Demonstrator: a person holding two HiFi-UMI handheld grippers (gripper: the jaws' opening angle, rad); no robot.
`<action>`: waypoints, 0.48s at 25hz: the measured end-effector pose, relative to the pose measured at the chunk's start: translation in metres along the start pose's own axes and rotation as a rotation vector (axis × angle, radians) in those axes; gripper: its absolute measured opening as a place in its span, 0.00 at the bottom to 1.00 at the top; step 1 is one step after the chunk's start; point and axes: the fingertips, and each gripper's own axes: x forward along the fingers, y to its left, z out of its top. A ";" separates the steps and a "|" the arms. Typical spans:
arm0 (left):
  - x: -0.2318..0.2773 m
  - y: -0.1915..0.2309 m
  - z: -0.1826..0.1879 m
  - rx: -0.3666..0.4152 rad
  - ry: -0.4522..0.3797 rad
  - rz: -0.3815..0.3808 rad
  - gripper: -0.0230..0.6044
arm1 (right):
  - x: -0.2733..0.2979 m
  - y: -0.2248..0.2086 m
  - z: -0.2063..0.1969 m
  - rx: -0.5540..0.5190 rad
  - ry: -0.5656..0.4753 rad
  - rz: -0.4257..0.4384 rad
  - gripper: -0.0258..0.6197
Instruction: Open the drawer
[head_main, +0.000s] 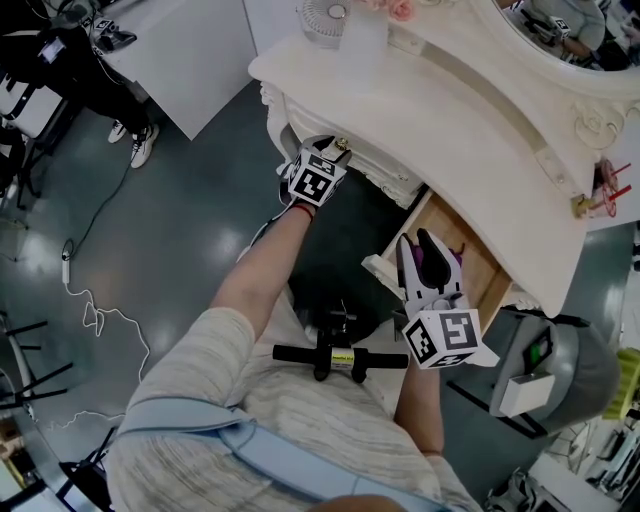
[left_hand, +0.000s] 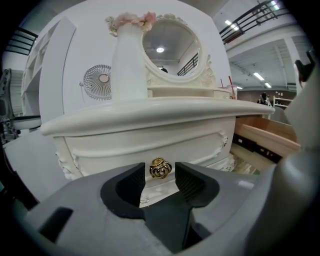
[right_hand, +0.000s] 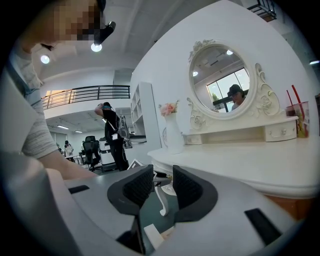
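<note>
Between parted left tongs (left_hand: 159, 172), gold knob (left_hand: 160, 168), clear only in left gripper view

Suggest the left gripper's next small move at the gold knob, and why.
Probably ease the left gripper forward, then close: its jaws stand apart, the gold knob lines up between them but seemingly beyond their tips, and that drawer is shut.

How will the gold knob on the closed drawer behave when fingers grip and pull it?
The gold knob looks like rigid, polished metal, so it probably will not bend but may slip a little. It is small and rounded between the open fingers, so a centred grip seems wise.
</note>
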 end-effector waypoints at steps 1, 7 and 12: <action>0.002 0.001 0.000 0.001 0.001 0.002 0.35 | 0.000 -0.001 0.000 0.003 -0.001 -0.003 0.17; 0.009 -0.001 -0.004 0.006 0.017 0.003 0.27 | 0.001 -0.003 0.002 0.003 -0.005 -0.006 0.17; 0.008 -0.001 -0.005 0.005 0.025 0.001 0.26 | -0.001 -0.004 0.004 0.005 -0.009 -0.012 0.17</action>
